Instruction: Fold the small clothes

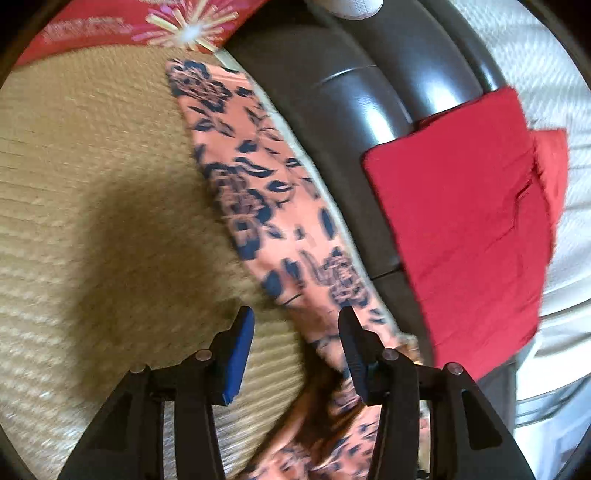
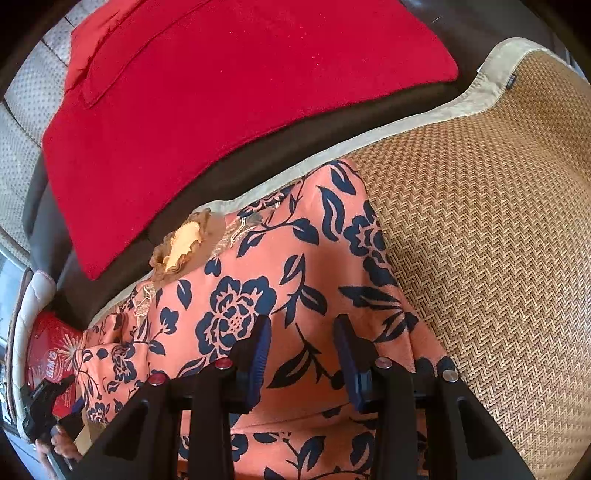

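Note:
An orange garment with a dark blue flower print (image 2: 280, 280) lies on a woven straw mat (image 2: 480, 229); it has a frilled tan collar (image 2: 181, 245). In the left wrist view the garment (image 1: 251, 184) runs as a long strip along the mat's (image 1: 92, 177) edge. My left gripper (image 1: 295, 325) is open, just above the mat, its right finger over the garment's edge. My right gripper (image 2: 301, 332) is open and hovers over the garment. The left gripper also shows at the lower left of the right wrist view (image 2: 48, 417).
A folded red cloth (image 2: 229, 96) lies on the dark brown sofa edge (image 2: 258, 155) beside the mat; it also shows in the left wrist view (image 1: 469, 221). A red printed cushion (image 1: 147, 22) lies at the mat's far end. White bedding (image 1: 546, 74) lies beyond the sofa edge.

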Motion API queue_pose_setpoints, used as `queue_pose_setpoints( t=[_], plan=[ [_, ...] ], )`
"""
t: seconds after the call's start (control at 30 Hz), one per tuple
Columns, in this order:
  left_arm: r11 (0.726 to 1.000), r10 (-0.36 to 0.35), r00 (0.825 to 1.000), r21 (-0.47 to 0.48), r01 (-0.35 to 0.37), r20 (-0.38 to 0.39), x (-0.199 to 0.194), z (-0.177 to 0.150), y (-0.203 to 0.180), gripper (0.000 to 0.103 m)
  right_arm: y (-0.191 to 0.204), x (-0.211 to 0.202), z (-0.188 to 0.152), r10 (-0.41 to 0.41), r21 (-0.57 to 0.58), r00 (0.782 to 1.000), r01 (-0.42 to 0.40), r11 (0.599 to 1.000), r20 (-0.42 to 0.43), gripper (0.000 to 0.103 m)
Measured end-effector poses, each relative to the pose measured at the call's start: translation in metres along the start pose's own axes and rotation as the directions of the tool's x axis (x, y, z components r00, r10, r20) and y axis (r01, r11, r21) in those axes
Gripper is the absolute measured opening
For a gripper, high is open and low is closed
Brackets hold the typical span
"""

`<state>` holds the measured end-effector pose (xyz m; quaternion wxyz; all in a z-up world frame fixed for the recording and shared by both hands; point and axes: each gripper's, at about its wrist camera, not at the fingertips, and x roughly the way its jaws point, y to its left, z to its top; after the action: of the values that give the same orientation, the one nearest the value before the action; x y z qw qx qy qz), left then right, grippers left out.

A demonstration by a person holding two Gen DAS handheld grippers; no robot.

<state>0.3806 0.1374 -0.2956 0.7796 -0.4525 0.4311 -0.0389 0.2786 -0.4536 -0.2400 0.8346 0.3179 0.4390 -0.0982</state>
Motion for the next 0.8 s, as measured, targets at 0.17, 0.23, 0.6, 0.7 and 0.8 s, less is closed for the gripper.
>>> queue_pose_setpoints(
  t=[0.17,0.23,0.6,0.7,0.8],
  plan=[
    [0.997,-0.057,0.998,-0.05,0.058,0.024,0.019,0.006,-0.006,0.047,0.002,0.003,-0.002,-0.018,-0.025,1.0,0.018,1.0,0.008,0.04],
    [0.997,-0.063,0.997,-0.042,0.065,0.045,0.029,0.01,-0.01,0.031,0.005,0.003,-0.004,-0.035,-0.05,0.999,0.035,0.998,0.012,0.04],
    [0.995,-0.018,0.961,0.099,-0.009,0.277,0.001,0.029,-0.049,0.004,0.01,0.003,-0.007,-0.058,-0.112,0.998,0.06,0.992,0.015,0.04],
    [0.986,-0.043,0.925,0.168,-0.022,0.378,-0.031,0.03,-0.068,0.004,0.007,0.002,-0.007,-0.056,-0.105,0.998,0.057,0.993,0.013,0.04],
    [0.958,-0.079,0.91,0.282,-0.044,0.408,-0.048,0.019,-0.095,0.004,0.006,-0.001,-0.009,-0.059,-0.097,0.998,0.06,0.994,0.013,0.039]
  ],
)
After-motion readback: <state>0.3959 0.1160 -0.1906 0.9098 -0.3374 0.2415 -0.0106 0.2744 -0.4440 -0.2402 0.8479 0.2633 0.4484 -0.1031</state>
